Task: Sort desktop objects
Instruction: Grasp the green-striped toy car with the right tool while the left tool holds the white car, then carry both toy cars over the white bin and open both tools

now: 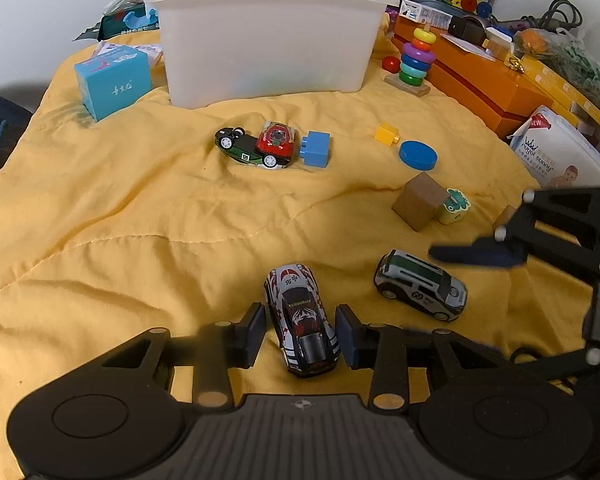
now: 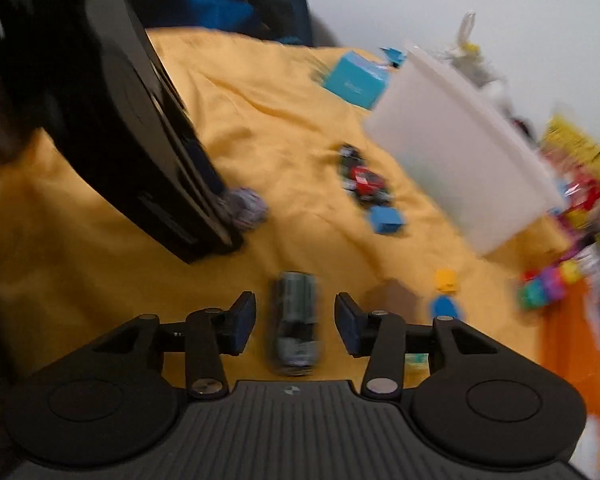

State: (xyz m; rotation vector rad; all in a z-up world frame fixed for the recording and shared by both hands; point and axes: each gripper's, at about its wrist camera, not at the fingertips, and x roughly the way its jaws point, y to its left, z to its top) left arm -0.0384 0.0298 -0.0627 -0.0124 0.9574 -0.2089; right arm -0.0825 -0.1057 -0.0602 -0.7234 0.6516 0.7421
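Nearest, left gripper (image 1: 300,334): jaws part open, straddling the white race car (image 1: 300,322) with red flame markings; a gap shows on each side between pad and car body, so the car sits on the yellow cloth (image 1: 120,220) unclamped

Right gripper (image 2: 295,318): jaws part open around the grey-green van (image 2: 296,324), which lies lengthwise between the pads; the right wrist view is motion-blurred, yet a clear gap shows on both sides, so nothing is gripped. Seen from the left wrist view, one of its fingers (image 1: 476,254) hangs just above the same van

Beyond the van: wooden cube (image 1: 418,200) touching a small green-and-cream figure (image 1: 454,206)

Middle of cloth: green car (image 1: 240,150) and red car (image 1: 276,142) lying against each other, a blue brick (image 1: 316,149) touching the red one; further right, a yellow brick (image 1: 387,134) beside a blue disc (image 1: 418,155)

Far edge: translucent white bin (image 1: 266,36), upright; teal box (image 1: 112,82) to its left; ring stacker (image 1: 414,60) to its right, in front of an orange case (image 1: 480,80)
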